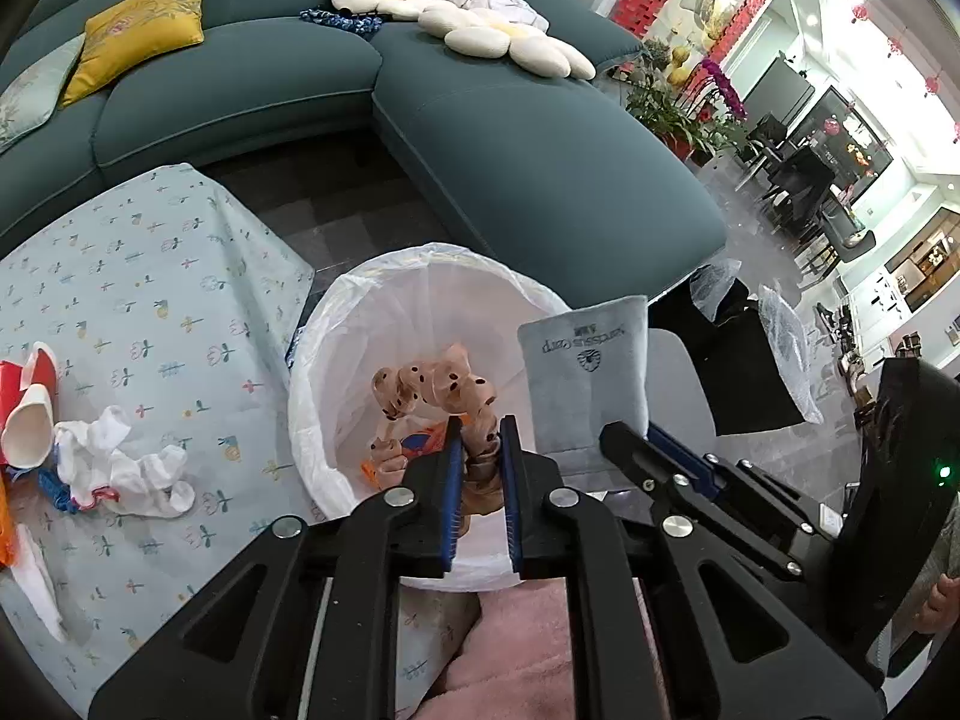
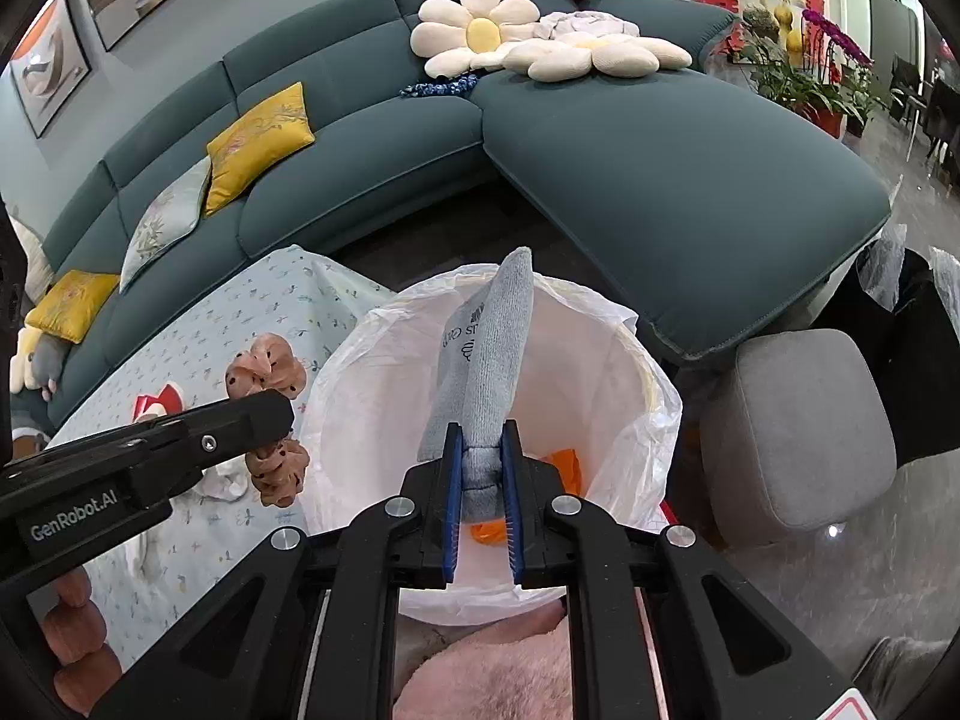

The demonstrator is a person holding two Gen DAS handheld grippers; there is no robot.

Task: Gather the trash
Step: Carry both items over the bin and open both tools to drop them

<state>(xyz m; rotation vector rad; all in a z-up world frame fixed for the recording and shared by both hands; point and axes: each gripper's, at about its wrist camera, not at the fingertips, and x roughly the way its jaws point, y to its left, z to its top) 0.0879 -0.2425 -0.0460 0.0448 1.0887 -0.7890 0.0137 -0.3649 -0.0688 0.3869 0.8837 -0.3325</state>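
Note:
A white bin with a plastic liner (image 1: 336,360) (image 2: 630,360) stands beside the table; orange trash (image 2: 567,468) lies at its bottom. My left gripper (image 1: 480,450) is shut on a peach spotted scrunchie (image 1: 438,390) and holds it over the bin's opening. It shows from the side in the right wrist view (image 2: 270,420), with the scrunchie (image 2: 267,369) by the bin's left rim. My right gripper (image 2: 483,462) is shut on a grey-blue cloth pouch (image 2: 492,348) over the bin; the pouch also shows in the left wrist view (image 1: 585,378).
The table with a pale blue floral cloth (image 1: 150,276) holds crumpled white tissue (image 1: 126,462) and red-and-white wrappers (image 1: 30,402) at the left. A teal sofa (image 1: 540,150) curves behind. A grey stool (image 2: 798,426) stands right of the bin.

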